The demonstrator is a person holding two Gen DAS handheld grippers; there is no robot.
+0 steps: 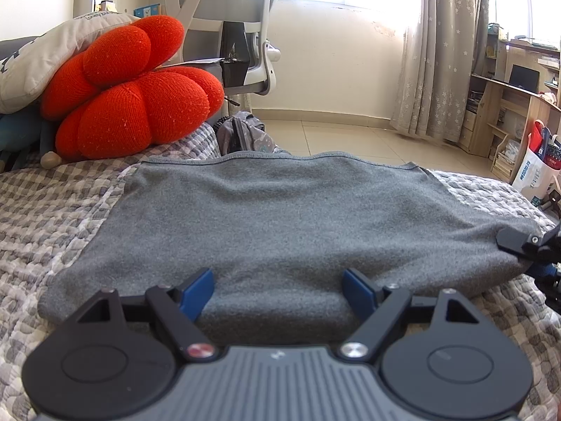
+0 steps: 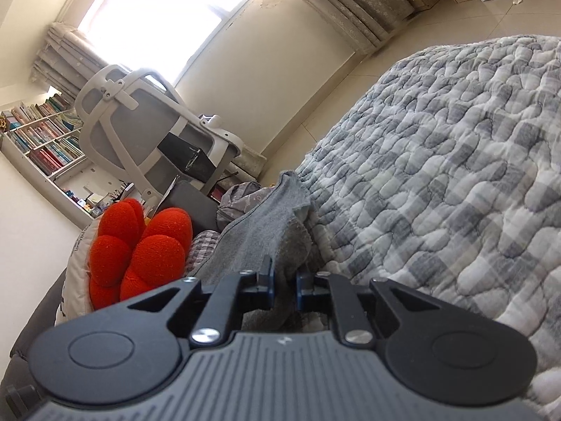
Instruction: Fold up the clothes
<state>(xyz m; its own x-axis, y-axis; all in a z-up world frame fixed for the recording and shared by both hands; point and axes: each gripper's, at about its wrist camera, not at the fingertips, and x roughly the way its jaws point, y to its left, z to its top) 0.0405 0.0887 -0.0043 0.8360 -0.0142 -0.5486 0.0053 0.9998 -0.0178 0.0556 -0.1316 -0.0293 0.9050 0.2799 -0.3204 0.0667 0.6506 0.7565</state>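
Left wrist view: one grey garment, two grippers.

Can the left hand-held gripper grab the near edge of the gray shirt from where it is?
Probably yes. The left hand-held gripper is open, with the folded near edge of the gray shirt lying right between its fingers and nothing blocking it. It likely only needs to close.

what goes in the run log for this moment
left gripper: open over garment | right gripper: shut on garment edge | bed
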